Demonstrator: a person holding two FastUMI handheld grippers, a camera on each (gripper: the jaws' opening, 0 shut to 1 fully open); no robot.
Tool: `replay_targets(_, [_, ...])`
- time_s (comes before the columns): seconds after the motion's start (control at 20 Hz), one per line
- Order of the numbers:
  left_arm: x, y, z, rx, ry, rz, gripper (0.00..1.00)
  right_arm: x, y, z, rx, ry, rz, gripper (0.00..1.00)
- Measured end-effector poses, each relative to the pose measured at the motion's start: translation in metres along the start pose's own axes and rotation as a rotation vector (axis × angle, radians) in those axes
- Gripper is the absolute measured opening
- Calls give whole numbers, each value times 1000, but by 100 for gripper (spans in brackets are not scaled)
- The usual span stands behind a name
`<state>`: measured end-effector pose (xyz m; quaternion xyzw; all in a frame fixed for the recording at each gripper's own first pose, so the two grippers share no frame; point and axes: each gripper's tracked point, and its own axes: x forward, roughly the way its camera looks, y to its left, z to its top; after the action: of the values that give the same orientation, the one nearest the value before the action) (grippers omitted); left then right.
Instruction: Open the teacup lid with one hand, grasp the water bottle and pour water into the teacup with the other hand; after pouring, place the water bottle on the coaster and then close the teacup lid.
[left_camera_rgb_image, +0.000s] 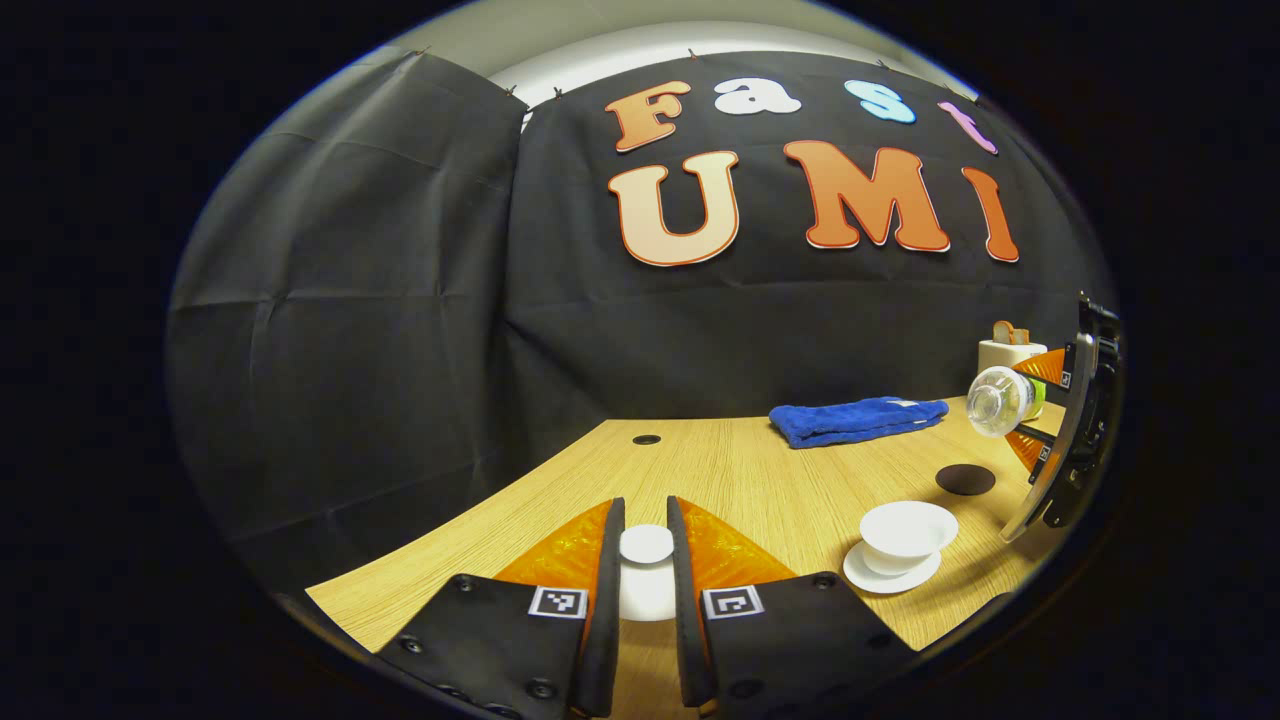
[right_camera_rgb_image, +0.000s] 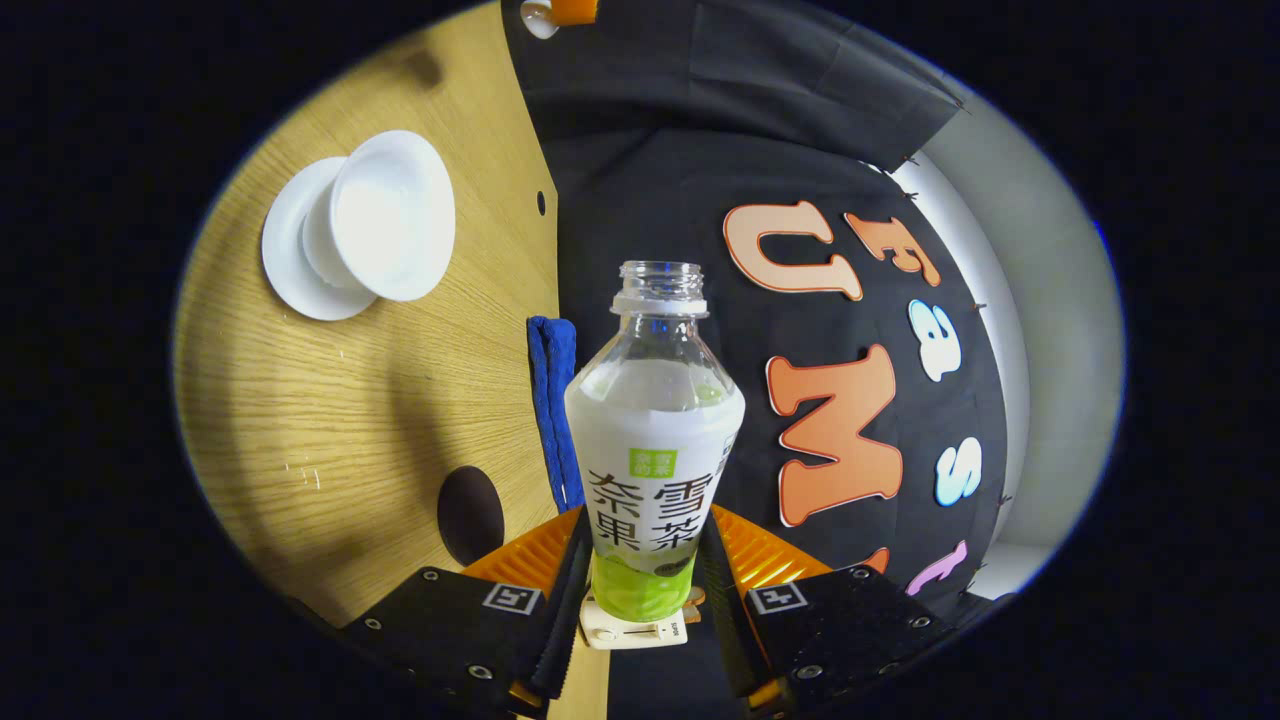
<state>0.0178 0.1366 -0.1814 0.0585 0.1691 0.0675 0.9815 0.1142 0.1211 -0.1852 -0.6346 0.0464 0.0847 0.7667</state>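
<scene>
At the bottom centre of the left gripper view, the left gripper (left_camera_rgb_image: 646, 560) has its jaws drawn narrow around the white teacup lid (left_camera_rgb_image: 646, 545), a finger pressing on each side of the knob. To the lower right of that frame the open white teacup (left_camera_rgb_image: 905, 532) sits on its white saucer (left_camera_rgb_image: 868, 576) on the wooden table (left_camera_rgb_image: 760, 480), with the dark round coaster (left_camera_rgb_image: 965, 479) just beyond it and a folded blue towel (left_camera_rgb_image: 856, 419) farther back near the black cloth wall. At the right edge the right gripper (left_camera_rgb_image: 1030, 410) holds the water bottle (left_camera_rgb_image: 998, 400) tipped on its side, its uncapped mouth towards the camera. In the right gripper view, rolled sideways, the right gripper (right_camera_rgb_image: 645, 590) at bottom centre has its jaws clamped on the lower body of the water bottle (right_camera_rgb_image: 655, 440), which rises through the middle of the frame. The teacup (right_camera_rgb_image: 385, 215) and saucer (right_camera_rgb_image: 290, 260) lie at upper left, the coaster (right_camera_rgb_image: 470, 513) at lower left, the blue towel (right_camera_rgb_image: 553, 400) just left of the bottle.
</scene>
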Motion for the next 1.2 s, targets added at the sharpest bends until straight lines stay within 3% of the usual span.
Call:
replay_targets(0.25, [-1,1,-1,0,1,1,28,1,-6,5,-141,-47,-50,64])
replay_targets(0.6, [-2,6,-3,10,4,6,31,3,-10,9,-264,-85,-96,60])
replay_targets(0.75, [-4,8,-5,11,4,2,28,4,-13,11,-302,-99,-94,64])
replay_targets(0.8, [-6,10,-5,13,3,5,28,3,-15,13,-322,-108,-104,60])
replay_targets(1.05, [-11,18,-7,-1,10,13,24,3,-16,16,-374,-132,-117,61])
replay_targets(1.1, [-13,19,-7,2,9,14,28,3,-16,16,-381,-136,-121,57])
replay_targets(1.2, [-14,21,-4,8,4,18,28,3,-17,18,-392,-144,-129,60])
